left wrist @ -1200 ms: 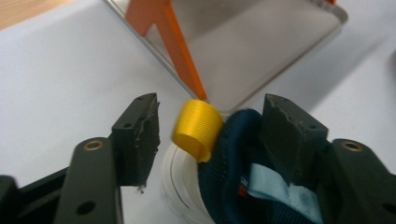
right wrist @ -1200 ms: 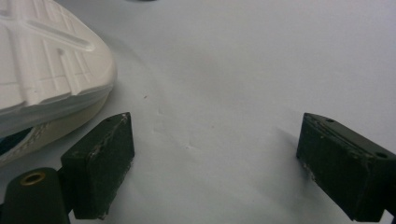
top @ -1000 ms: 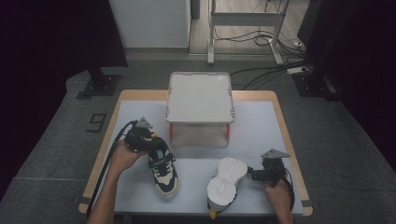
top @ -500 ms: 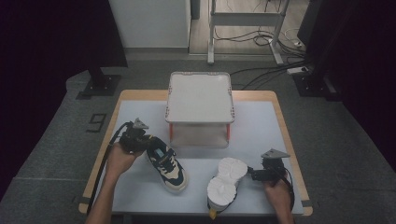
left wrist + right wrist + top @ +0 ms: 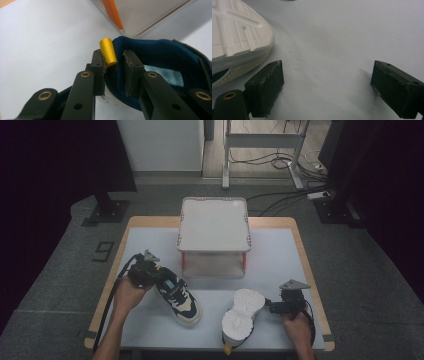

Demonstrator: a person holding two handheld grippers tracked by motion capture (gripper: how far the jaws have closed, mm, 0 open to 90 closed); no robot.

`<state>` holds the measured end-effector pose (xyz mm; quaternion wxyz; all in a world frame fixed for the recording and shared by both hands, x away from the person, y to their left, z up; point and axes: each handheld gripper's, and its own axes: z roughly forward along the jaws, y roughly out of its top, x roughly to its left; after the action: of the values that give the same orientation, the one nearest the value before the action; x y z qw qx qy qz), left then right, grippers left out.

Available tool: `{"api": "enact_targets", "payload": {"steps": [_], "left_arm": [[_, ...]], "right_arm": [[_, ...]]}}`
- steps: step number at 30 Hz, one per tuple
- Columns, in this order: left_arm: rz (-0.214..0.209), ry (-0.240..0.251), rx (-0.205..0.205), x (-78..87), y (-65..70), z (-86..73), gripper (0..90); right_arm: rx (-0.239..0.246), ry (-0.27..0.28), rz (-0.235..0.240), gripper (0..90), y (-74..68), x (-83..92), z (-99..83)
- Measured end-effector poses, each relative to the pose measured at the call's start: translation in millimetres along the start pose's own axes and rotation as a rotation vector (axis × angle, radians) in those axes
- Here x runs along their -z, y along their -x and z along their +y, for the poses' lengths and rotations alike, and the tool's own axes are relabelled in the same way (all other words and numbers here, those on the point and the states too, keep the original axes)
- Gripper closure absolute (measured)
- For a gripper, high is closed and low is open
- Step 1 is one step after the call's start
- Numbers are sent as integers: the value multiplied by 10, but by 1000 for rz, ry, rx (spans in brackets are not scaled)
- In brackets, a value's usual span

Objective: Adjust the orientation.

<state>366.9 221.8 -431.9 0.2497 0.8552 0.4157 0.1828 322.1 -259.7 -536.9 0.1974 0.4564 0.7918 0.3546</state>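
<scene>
A navy, cream and teal sneaker [image 5: 180, 299] stands upright on the table, toe toward the lower right. My left gripper [image 5: 152, 272] is shut on its heel. In the left gripper view the jaws [image 5: 113, 58] pinch the blue heel collar [image 5: 160, 55] just below the yellow pull tab [image 5: 108, 51]. The second sneaker [image 5: 242, 315] lies sole up at the front right, its white sole [image 5: 234, 32] facing the camera. My right gripper [image 5: 270, 307] rests on the table beside that sneaker. Its jaws [image 5: 325, 82] stand open with bare table between them.
A white two-level rack with orange corner posts [image 5: 214, 237] stands at the middle back of the white table mat [image 5: 280, 260]. A wooden rim [image 5: 310, 270] borders the mat. Cables trail from both grippers toward the front edge.
The upright sneaker has turned, its toe swinging from straight toward the front edge to the lower right. My left hand shifted a little with it. The right gripper stayed still.
</scene>
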Motion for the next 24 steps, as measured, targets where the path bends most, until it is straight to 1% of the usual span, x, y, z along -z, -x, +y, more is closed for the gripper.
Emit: {"api": "enact_targets", "payload": {"steps": [3, 5, 7, 10, 13, 16, 17, 19, 20, 22, 23, 24], "left_arm": [[16, -11, 23, 47, 7, -52, 731], [26, -10, 48, 83, 17, -101, 731], [36, -11, 62, 131, 29, -160, 728], [36, -11, 79, 216, 37, -269, 716], [27, -1, 90, 311, 46, -403, 702], [-1, 22, 108, 406, 35, -546, 686], [-17, 32, 111, 434, 23, -588, 678], [-56, 50, 104, 462, -6, -654, 641], [-74, 61, 102, 464, -29, -681, 609], [-121, 101, 91, 462, -80, -724, 546], [-137, 124, 83, 462, -103, -743, 489], [-149, 135, 68, 458, -125, -756, 438]], "right_arm": [[0, 0, 0, 103, 0, 0, 0], [0, 0, 0, 103, 0, 0, 0], [0, 0, 0, 104, 0, 0, 0], [1, 0, 0, 104, 0, 0, 0], [1, 0, -1, 104, -1, 0, 0], [1, 0, -1, 104, -1, 0, 0], [1, 0, -1, 104, -1, 0, 0], [1, 0, -1, 104, -1, 0, 0], [1, 0, -1, 103, -1, 0, 0], [1, 0, -1, 104, -1, 0, 0], [1, 0, -1, 104, -1, 0, 0], [1, 0, -1, 103, -1, 0, 0]]}}
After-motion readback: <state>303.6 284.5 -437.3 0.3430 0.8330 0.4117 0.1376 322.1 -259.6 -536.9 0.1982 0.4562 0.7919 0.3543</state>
